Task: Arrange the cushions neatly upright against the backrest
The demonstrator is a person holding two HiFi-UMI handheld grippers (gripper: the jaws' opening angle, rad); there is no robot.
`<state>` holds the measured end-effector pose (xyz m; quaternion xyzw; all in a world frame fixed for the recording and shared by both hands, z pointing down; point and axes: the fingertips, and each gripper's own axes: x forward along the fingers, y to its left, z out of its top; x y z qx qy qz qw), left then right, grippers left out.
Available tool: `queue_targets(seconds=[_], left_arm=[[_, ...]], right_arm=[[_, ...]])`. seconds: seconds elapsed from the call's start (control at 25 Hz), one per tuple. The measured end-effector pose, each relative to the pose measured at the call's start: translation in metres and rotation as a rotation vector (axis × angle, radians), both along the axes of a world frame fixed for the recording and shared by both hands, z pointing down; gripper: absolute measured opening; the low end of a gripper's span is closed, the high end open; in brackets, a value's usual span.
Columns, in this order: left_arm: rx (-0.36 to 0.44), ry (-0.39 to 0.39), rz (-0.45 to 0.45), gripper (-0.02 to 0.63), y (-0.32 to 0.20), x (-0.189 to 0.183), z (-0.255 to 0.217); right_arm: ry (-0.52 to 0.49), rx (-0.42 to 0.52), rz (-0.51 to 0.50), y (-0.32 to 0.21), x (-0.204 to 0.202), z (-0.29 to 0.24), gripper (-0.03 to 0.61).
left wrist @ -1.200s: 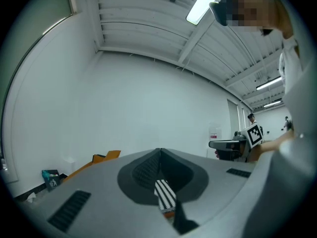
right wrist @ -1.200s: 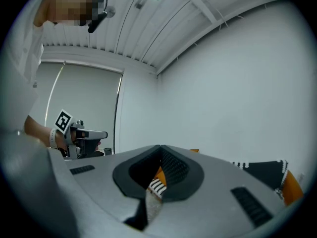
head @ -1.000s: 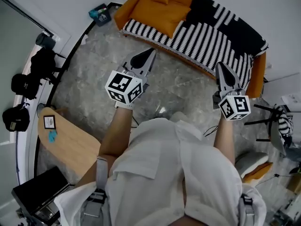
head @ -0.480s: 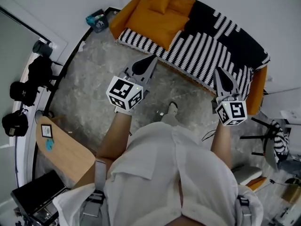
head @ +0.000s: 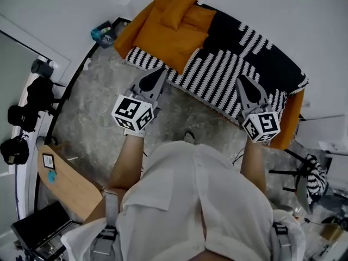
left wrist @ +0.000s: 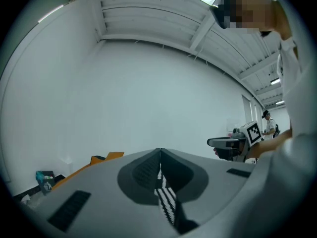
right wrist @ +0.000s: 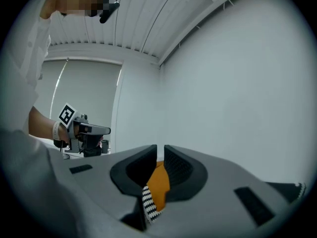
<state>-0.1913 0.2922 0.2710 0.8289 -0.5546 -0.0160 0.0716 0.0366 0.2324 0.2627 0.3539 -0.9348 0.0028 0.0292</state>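
Cushions [head: 163, 32] lie at 12 o'clock from closed, empty left gripper [head: 156, 74], the nearer; right gripper [head: 243, 81] narrow, jaws just been opening, empty.

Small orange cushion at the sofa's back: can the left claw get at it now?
Probably, with more reach: the left claw, shut and empty, faces the small orange cushion with nothing in between or on top.
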Motion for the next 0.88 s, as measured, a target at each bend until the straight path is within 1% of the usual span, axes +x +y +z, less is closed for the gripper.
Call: queue_targets(seconds=[0.12, 0.28, 0.56, 0.76, 0.88], left_arm=[[0.003, -0.004, -0.020, 0.015, -0.018, -0.001, -0.001], [-0.003, -0.007, -0.033, 0.015, -0.039, -0.008, 0.001], [-0.001, -0.006, -0.017, 0.015, -0.105, -0.029, 0.009], [0.028, -0.014, -0.008, 0.015, -0.176, -0.064, 0.018], [0.029, -0.021, -0.006, 0.015, -0.224, -0.093, 0.024]], right_arm=[[-0.007, 0.003, -0.028, -0.022, -0.004, -0.001, 0.057], [-0.001, 0.004, -0.067, -0.042, -0.019, 0.001, 0.061], [0.058, 0.020, -0.106, -0.098, -0.053, 0.008, 0.075], [0.075, 0.040, -0.113, -0.164, -0.091, 0.015, 0.087], [0.076, 0.027, -0.102, -0.211, -0.117, 0.023, 0.094]])
